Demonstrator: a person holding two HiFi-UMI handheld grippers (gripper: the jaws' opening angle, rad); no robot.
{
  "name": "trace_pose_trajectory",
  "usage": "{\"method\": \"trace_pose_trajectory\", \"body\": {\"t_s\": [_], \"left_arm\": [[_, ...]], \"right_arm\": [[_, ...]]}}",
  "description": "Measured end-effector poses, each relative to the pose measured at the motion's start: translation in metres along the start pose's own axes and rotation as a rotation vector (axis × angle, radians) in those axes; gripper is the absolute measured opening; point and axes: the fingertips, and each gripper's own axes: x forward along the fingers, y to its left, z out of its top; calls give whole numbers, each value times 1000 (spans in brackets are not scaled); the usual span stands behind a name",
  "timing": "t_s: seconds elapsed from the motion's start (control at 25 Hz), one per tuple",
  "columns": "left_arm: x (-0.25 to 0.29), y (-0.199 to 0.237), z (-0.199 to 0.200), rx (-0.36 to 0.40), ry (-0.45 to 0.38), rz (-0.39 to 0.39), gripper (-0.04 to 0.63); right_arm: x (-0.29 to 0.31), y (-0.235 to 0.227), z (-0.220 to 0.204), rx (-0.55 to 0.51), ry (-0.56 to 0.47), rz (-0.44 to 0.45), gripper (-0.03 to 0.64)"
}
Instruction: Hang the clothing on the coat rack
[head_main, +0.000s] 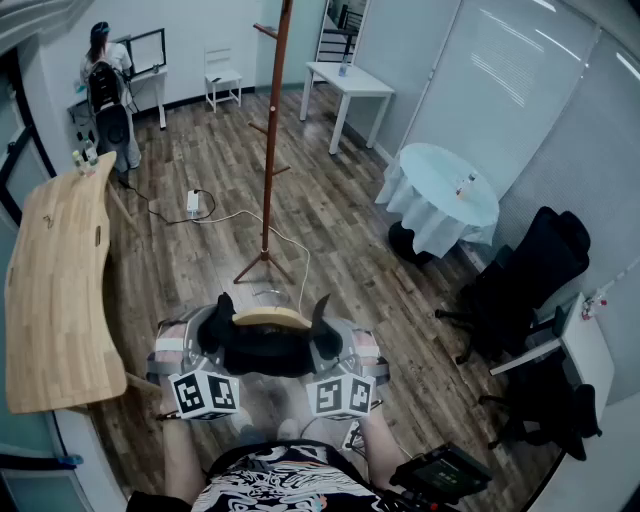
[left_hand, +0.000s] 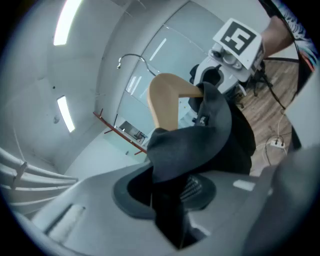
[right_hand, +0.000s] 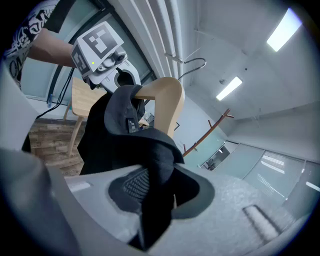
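Note:
A black garment (head_main: 265, 350) hangs on a curved wooden hanger (head_main: 272, 318), held up between both grippers in front of me. My left gripper (head_main: 216, 335) is shut on the garment's left shoulder, with black cloth (left_hand: 172, 195) pinched between its jaws. At the other shoulder, my right gripper (head_main: 330, 340) is shut on the cloth (right_hand: 155, 192). The hanger's wood (left_hand: 167, 100) and metal hook (left_hand: 132, 57) rise above the fabric. The coat rack (head_main: 270, 140), a brown pole with pegs on a tripod foot, stands on the floor well beyond the grippers.
A long wooden table (head_main: 55, 290) lies at the left. A round table with a white cloth (head_main: 440, 195) and black office chairs (head_main: 520, 290) stand at the right. A power strip (head_main: 193, 203) with cable lies near the rack's foot. A person (head_main: 105, 90) stands far back.

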Motion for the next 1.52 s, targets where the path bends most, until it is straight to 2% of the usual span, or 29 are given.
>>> {"method": "trace_pose_trajectory", "body": {"t_s": [0.32,0.6,0.92,1.24,1.52], "left_arm": [[-9,-13,20,-16,33,-8,83],[-8,-18,42,-11,28,10,84],[2,-16,47,-10,18,7,84],[39,-18,46,-7,16,-10,83],[95,-5,37,-24,21,-16,83]], "right_arm": [[-19,-6,-13,4,-30,1,95],[-32,-20,-24,2,-46,4,95],[-30,-28,-29,-9,-43,-11,95],[-1,-40,-46,-35,-25,1,95],[52,-60,-60,-44,-20,9,95]]}}
